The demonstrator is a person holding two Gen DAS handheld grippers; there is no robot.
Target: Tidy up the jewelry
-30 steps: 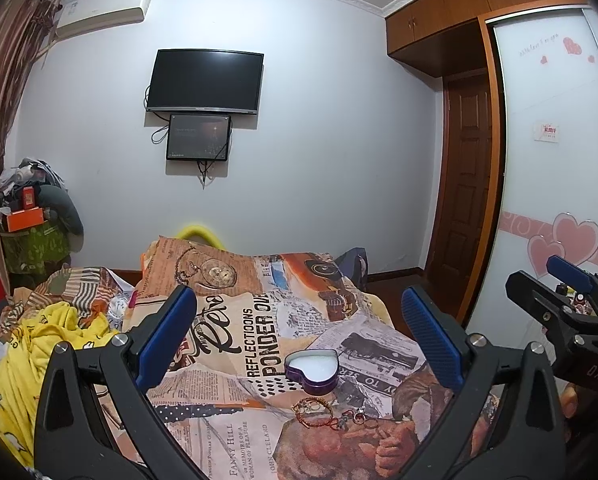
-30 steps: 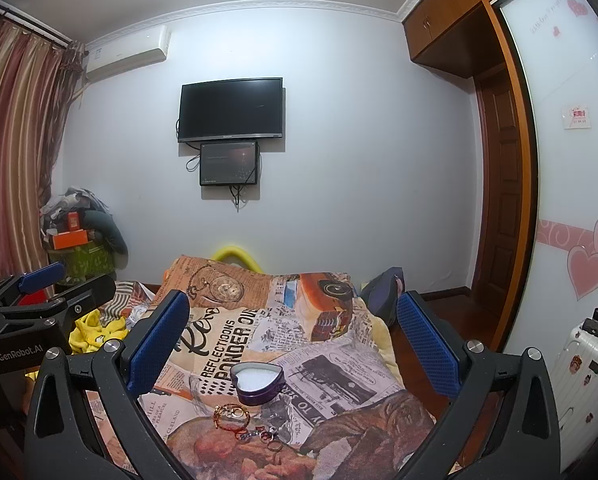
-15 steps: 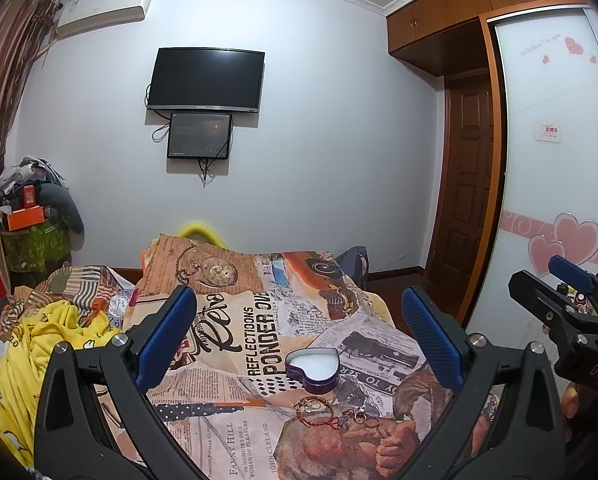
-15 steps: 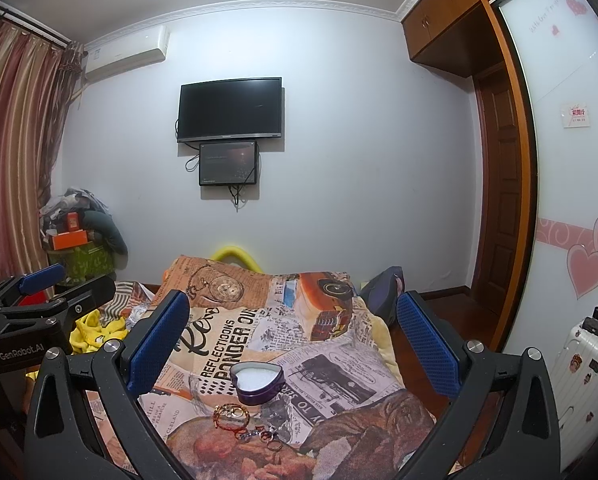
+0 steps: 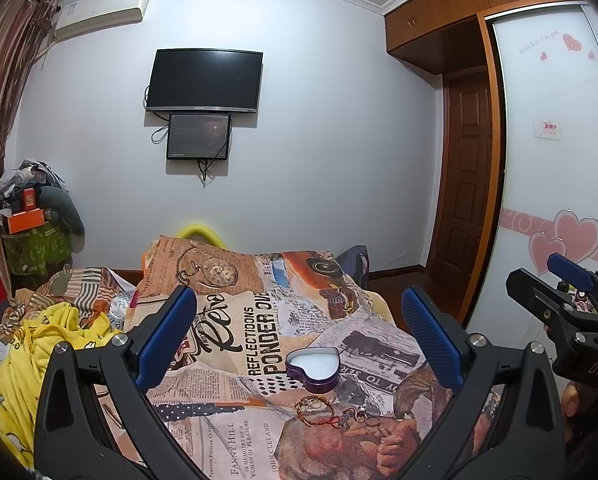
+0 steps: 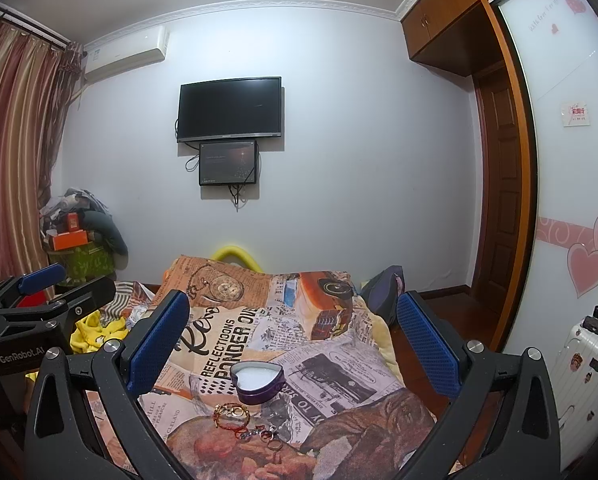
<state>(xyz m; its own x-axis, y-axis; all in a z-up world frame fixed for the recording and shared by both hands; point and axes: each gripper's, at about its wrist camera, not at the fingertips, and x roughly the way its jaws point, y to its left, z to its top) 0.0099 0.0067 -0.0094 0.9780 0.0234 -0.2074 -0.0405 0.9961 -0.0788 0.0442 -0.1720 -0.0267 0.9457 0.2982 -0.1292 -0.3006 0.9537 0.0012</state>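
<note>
An open purple heart-shaped tin (image 5: 314, 369) with a white lining sits on the newspaper-print bedspread (image 5: 235, 320); it also shows in the right wrist view (image 6: 259, 381). A small heap of jewelry (image 5: 331, 410), a beaded bracelet and some rings, lies just in front of the tin, also in the right wrist view (image 6: 245, 422). My left gripper (image 5: 299, 334) is open and empty, held above the bed behind the tin. My right gripper (image 6: 293, 334) is open and empty too. Each gripper shows at the edge of the other's view.
A yellow garment (image 5: 39, 344) and striped bedding lie at the left of the bed. A wardrobe with heart stickers (image 5: 555, 200) and a wooden door (image 5: 467, 184) stand at the right. A white suitcase (image 6: 583, 364) stands at the far right. A TV (image 5: 205, 80) hangs on the far wall.
</note>
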